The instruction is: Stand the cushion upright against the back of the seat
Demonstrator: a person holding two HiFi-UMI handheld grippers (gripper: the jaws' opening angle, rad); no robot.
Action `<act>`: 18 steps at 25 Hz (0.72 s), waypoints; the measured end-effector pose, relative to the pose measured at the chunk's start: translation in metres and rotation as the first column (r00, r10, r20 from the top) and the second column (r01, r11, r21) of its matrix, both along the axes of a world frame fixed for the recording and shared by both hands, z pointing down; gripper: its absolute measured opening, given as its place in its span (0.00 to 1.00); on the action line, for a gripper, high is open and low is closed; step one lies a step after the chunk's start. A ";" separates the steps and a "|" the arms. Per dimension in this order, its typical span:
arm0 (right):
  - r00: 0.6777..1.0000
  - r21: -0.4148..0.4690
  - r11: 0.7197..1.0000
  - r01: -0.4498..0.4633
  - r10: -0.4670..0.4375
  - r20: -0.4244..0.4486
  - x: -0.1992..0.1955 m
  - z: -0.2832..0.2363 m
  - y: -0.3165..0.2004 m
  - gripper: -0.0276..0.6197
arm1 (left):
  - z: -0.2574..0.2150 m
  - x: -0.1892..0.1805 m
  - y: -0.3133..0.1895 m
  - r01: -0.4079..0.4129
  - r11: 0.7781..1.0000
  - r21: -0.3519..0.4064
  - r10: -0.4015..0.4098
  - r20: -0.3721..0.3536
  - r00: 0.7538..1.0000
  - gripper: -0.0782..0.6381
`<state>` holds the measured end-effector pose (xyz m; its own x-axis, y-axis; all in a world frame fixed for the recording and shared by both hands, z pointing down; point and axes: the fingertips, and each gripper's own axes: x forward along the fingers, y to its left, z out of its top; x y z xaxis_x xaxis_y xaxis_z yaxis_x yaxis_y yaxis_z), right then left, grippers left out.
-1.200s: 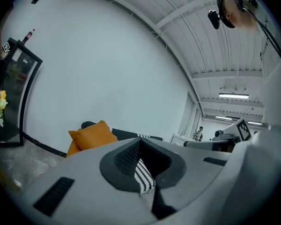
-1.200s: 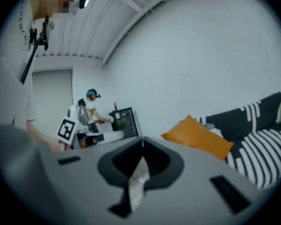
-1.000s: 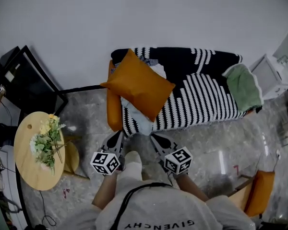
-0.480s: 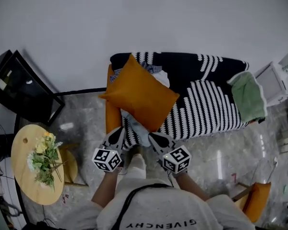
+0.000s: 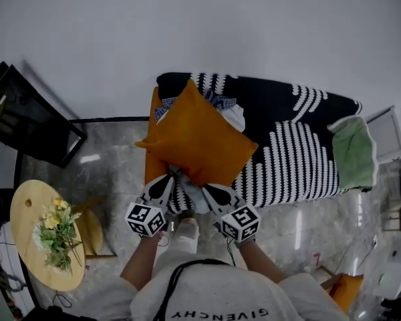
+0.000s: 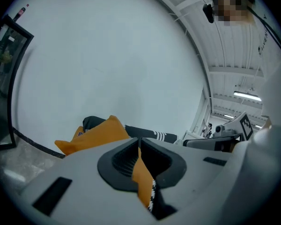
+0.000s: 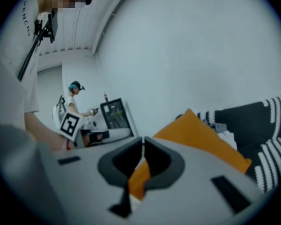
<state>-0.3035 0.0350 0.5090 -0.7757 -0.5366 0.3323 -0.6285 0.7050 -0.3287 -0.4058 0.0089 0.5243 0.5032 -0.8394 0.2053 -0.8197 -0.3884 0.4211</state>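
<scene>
Cushion (image 5: 197, 139): square, plump, orange (soft fabric).

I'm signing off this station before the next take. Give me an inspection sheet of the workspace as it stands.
Surface: sofa seat covered by a black-and-white striped throw; marbled floor in front.
Job's things: orange cushion held by its near edge over the seat's left end, tilted.
Clutter: green cloth at the right end; plaid cloth and white cloth behind the cushion.
Grippers: left gripper and right gripper both shut on the cushion's fabric.
Cables: nothing seen by the seat.
Surroundings: round wooden table with flowers and black-framed panel at left; white cabinet at right; plain wall behind.
</scene>
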 end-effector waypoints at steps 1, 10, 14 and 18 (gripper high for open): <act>1.000 -0.005 1.000 0.004 -0.004 0.000 -0.002 0.004 -0.010 0.07 | 0.005 -0.003 -0.007 0.010 1.000 -0.015 -0.010 -0.004 1.000 0.14; 0.998 -0.039 0.998 0.039 -0.041 -0.056 -0.009 0.031 -0.103 0.07 | 0.056 -0.029 -0.061 0.055 0.989 -0.137 -0.066 -0.079 0.995 0.15; 0.995 -0.037 0.998 0.045 -0.048 -0.088 -0.015 0.042 -0.153 0.07 | 0.078 -0.051 -0.083 0.113 0.977 -0.180 -0.133 -0.100 0.986 0.16; 0.993 -0.029 0.999 0.018 -0.021 -0.113 -0.020 0.051 -0.201 0.07 | 0.098 -0.065 -0.098 0.158 0.961 -0.227 -0.193 -0.140 0.971 0.30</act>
